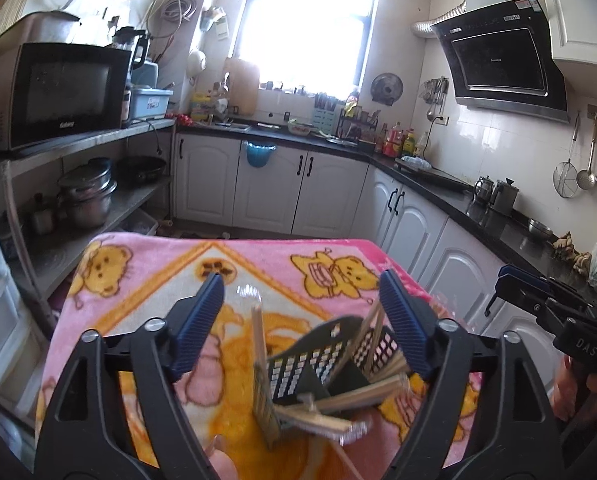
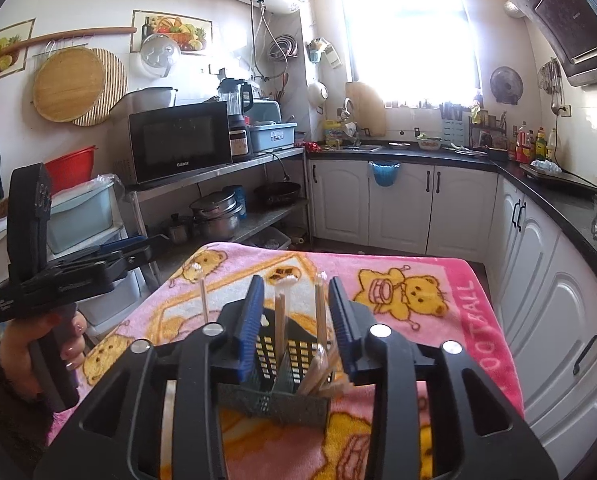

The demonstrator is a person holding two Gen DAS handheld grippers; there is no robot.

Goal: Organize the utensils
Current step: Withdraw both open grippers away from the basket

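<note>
A black perforated utensil holder (image 1: 330,356) (image 2: 282,368) stands on a pink bear-print blanket (image 1: 146,280) (image 2: 418,276). Several wrapped wooden chopsticks (image 1: 258,336) (image 2: 279,320) stick out of it, some upright and some leaning. My left gripper (image 1: 302,292) is open and empty, its jaws wide apart above the holder. My right gripper (image 2: 296,294) is open with a narrower gap, just above the holder, and the upright chopsticks rise between its fingers without being held. The right gripper also shows in the left wrist view (image 1: 538,296), and the left gripper in the right wrist view (image 2: 110,256).
The blanket covers a small table in a kitchen. A steel shelf with a microwave (image 2: 178,140) and pots (image 2: 216,212) stands to the left. White cabinets under a black counter (image 2: 558,196) run along the back and right.
</note>
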